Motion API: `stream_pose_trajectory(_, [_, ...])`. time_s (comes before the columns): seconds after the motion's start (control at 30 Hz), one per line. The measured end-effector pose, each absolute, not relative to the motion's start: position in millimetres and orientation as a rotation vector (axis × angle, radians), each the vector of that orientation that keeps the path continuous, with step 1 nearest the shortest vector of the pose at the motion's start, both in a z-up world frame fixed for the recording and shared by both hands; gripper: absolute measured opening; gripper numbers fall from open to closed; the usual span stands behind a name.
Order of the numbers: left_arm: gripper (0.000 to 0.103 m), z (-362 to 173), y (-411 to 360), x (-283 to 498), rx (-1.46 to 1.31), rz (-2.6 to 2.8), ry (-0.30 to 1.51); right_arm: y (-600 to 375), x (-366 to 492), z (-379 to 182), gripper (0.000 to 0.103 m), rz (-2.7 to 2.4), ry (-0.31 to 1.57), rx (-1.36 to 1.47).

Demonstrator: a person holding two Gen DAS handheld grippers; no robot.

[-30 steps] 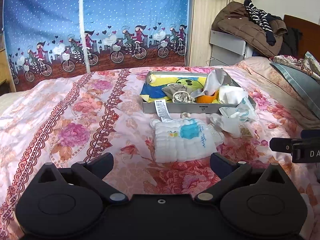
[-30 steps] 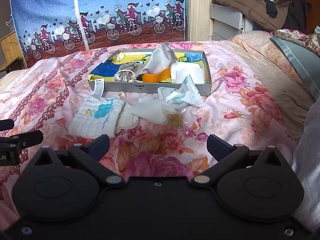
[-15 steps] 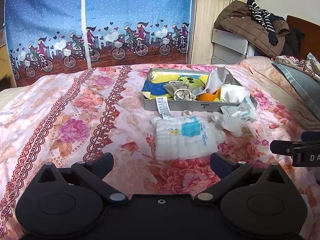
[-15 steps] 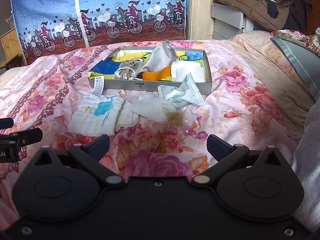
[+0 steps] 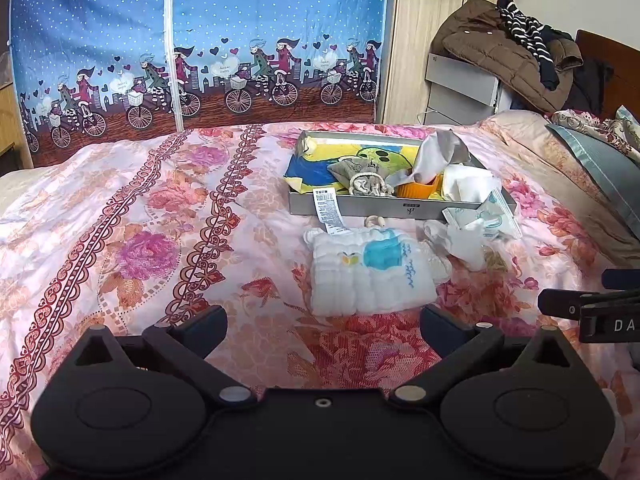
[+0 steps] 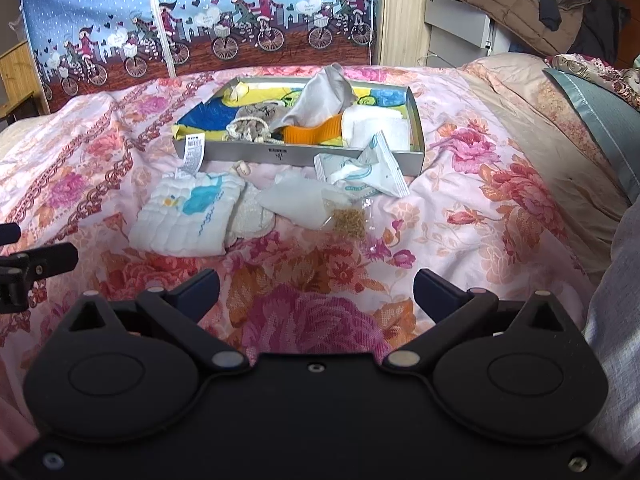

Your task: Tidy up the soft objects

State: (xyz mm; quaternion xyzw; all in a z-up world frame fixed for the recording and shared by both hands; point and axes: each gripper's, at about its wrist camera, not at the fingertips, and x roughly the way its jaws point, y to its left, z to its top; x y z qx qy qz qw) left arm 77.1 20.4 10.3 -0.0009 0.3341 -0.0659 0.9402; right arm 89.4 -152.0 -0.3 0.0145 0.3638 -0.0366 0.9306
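While both hand-held grippers, left [image 5: 322, 314] and right [image 6: 316, 286], hover spread and empty above the floral bedspread [image 5: 160, 216], a folded white cloth [image 5: 370, 270] lies just before the grey tray [image 5: 372, 208].

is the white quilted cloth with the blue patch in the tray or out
Out: the white quilted cloth lies on the bedspread before the grey tray.

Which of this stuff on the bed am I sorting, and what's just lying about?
Job: grey tray, white quilted cloth, white pouch, seed packet, wipes packet.
Lying about: brown jacket, pillow, bicycle-print curtain.
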Motion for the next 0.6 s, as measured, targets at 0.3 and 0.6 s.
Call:
stream_pose_trajectory(0.3, [0.102,8.5,20.3,77.7,-0.003,-0.129,0.693,-150.6,89.1,-3.2,0.103,-0.08,0.755,0.016])
stream_pose_trajectory(0.6, [0.102,11.7,17.2,79.0,-0.044,-0.112,0.71,-154.8,92.9,-7.2,0.103,-0.097,0.769,0.029])
